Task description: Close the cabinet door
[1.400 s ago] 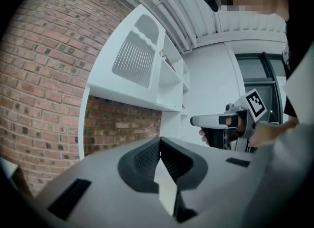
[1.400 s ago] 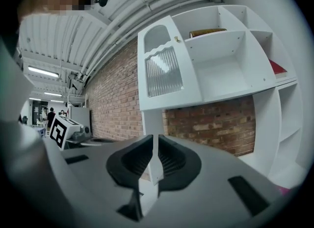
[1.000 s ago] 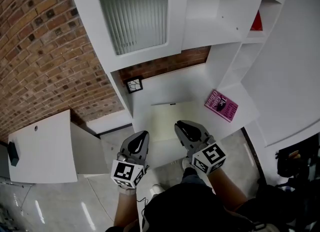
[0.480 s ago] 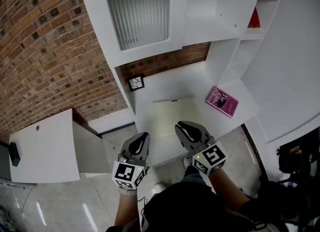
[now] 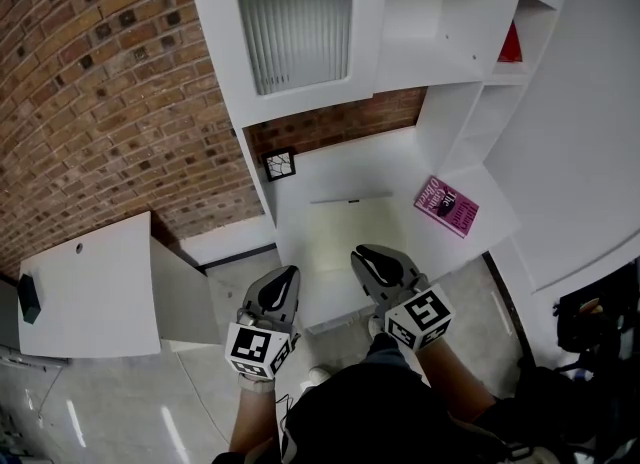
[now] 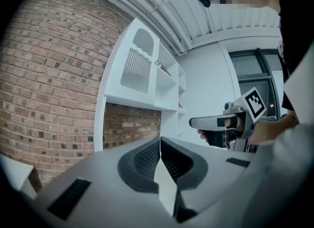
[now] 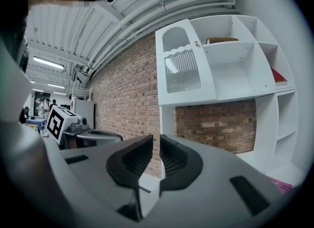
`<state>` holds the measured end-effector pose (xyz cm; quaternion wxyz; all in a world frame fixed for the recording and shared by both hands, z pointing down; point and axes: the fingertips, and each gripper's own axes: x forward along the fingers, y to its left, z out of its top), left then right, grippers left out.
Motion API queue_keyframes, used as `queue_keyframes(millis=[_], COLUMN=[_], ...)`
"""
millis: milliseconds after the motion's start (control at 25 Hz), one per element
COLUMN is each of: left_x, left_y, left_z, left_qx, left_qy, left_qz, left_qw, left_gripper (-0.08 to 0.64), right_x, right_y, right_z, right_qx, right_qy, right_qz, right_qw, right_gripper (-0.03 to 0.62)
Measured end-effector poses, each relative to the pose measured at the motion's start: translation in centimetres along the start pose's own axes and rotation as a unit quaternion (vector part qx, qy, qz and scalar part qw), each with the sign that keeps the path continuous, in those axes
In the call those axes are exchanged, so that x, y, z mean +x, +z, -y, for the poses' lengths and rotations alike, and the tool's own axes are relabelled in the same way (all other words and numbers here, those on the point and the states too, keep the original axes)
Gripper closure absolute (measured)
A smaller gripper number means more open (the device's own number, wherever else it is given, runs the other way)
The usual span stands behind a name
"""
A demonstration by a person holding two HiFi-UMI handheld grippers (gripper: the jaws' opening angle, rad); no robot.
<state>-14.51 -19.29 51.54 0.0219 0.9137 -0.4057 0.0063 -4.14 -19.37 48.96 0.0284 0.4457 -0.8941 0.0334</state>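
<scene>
A white cabinet stands against a brick wall. Its upper door (image 5: pixel 300 27) has a ribbed glass pane and looks flush with the frame; the right gripper view shows the door (image 7: pixel 184 70) too. A pale flat panel (image 5: pixel 345 252) with a small dark handle (image 5: pixel 350 200) at its far edge lies in front of the counter (image 5: pixel 400 167). My left gripper (image 5: pixel 283 277) and right gripper (image 5: pixel 368 257) hover side by side over the panel's near end, both shut and empty. Shut jaws show in the left gripper (image 6: pixel 160 141) view and the right gripper (image 7: pixel 157 138) view.
A pink book (image 5: pixel 446 206) and a small framed picture (image 5: pixel 280 164) sit on the counter. A red item (image 5: pixel 512 44) is on a right-hand shelf. A low white unit (image 5: pixel 90 292) stands to the left by the brick wall. A black bag (image 5: pixel 590 322) lies at the right.
In the head view the cabinet and the low white unit have drifted to the right. Both grippers keep their place in that view and stay shut.
</scene>
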Motion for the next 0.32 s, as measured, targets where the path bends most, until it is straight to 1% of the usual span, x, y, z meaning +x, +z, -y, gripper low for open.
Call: queue_keyframes(millis=[320], left_x=[-1.8], left_y=[-0.9], left_z=[0.3], left_qx=[-0.007], left_qy=[0.004], left_qz=[-0.005], left_qw=[1.0], left_gripper=[0.549], right_x=[-0.8], right_y=[-0.8], right_z=[-1.6], right_qx=[-0.001], right_qy=[0.002], right_qz=[-0.007], right_qw=[1.0], right_gripper=[0.551])
